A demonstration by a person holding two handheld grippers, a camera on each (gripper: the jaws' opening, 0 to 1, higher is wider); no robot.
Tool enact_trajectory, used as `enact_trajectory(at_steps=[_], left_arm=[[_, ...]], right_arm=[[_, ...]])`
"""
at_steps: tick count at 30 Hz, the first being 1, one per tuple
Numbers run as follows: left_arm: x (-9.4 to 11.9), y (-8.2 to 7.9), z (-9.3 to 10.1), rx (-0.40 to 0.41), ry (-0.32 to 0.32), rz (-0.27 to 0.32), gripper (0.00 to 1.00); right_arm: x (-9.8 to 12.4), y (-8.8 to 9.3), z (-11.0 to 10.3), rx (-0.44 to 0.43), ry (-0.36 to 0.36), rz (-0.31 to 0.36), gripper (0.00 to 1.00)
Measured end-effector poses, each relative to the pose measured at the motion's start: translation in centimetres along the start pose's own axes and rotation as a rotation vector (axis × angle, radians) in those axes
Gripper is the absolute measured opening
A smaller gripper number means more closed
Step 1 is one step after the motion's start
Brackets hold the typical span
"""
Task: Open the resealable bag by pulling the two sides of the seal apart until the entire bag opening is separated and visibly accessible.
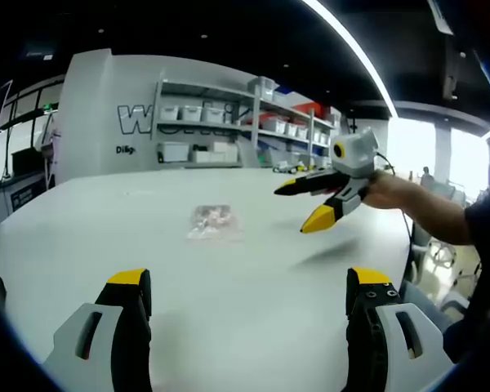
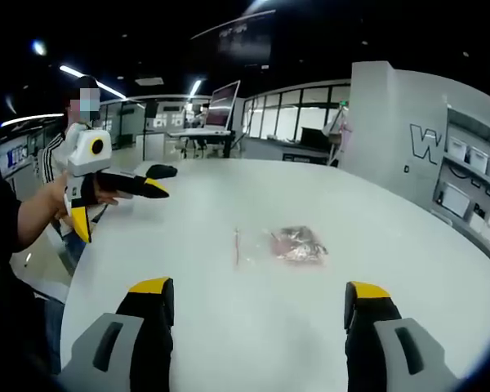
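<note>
In the left gripper view the left gripper point(image 1: 249, 298) stands with its jaws wide apart and holds nothing; the same is true for the right gripper point(image 2: 261, 310) in the right gripper view. Both hover above the near edge of the white table point(image 1: 253, 327), well apart from the bag. The bag point(image 1: 213, 221) lies flat near the middle of the table, clear plastic with something pinkish inside, and nothing touches it. In the right gripper view the bag point(image 2: 290, 243) shows a thin line on its left end, probably the seal, but this is too blurred to be sure. To open it well, I think each gripper must take one side of the mouth only, close to the seal, then pull slowly apart so the plastic does not slip
</note>
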State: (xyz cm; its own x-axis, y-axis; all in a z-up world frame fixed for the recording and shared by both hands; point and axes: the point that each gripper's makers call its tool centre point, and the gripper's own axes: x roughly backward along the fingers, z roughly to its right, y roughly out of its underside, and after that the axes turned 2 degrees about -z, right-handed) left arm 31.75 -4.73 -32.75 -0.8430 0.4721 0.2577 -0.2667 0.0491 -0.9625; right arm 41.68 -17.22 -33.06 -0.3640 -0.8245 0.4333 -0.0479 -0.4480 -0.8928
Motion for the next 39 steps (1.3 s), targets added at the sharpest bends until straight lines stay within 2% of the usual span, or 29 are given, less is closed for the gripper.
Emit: enact_trajectory(at_steps=[39], left_arm=[[0.0,0.1,-0.3,0.002,0.002,0.001,0.99]], right_arm=[[-1.8,-0.2,0.4,-0.001,-0.009,-0.005,0.82]])
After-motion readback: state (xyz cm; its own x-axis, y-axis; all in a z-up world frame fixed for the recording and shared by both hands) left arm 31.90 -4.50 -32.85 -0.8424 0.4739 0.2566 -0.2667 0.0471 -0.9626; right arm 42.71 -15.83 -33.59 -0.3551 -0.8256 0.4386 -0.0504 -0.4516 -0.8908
